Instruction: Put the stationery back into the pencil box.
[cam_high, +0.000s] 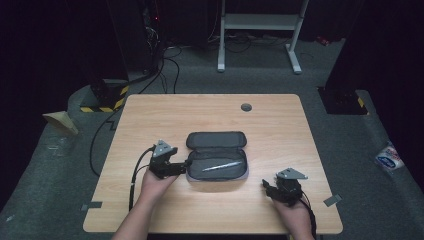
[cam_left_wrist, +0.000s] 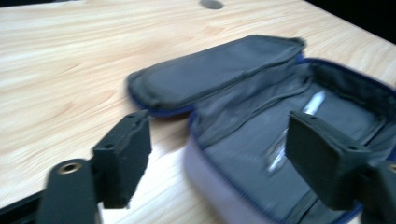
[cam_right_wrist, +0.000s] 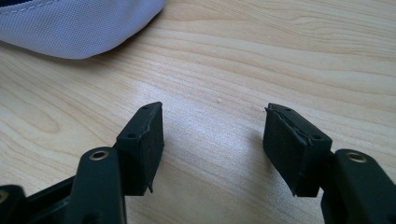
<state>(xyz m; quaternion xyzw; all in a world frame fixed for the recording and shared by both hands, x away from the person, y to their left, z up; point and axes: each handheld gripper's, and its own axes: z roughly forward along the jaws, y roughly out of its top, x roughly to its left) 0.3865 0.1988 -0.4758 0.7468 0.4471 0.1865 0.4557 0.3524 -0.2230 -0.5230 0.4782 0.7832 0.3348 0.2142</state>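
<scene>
The wooden counter (cam_high: 165, 210) stands in a dark room with cables on the floor behind it, and near its middle lies an open pencil case (cam_high: 218, 157), its lid folded flat toward the far edge and its tray toward the person. The case's long axis runs left to right across the counter. A silver pen (cam_high: 222, 166) lies in the tray, along that same axis but tilted a little, its right end slightly farther from the person. The left tongs (cam_high: 183, 165) sit at the case's left end, spread wide with nothing pinched; from the left gripper view one pad (cam_left_wrist: 123, 158) is outside over bare wood and the other over the lining, so they straddle the tray's wall (cam_left_wrist: 205, 172). The right tongs (cam_high: 266, 187) rest well apart to the right, half open and empty over bare counter. If the aim is to close the case, I'd say pinch the wall low and square to steady it, keeping clear of the pen.
</scene>
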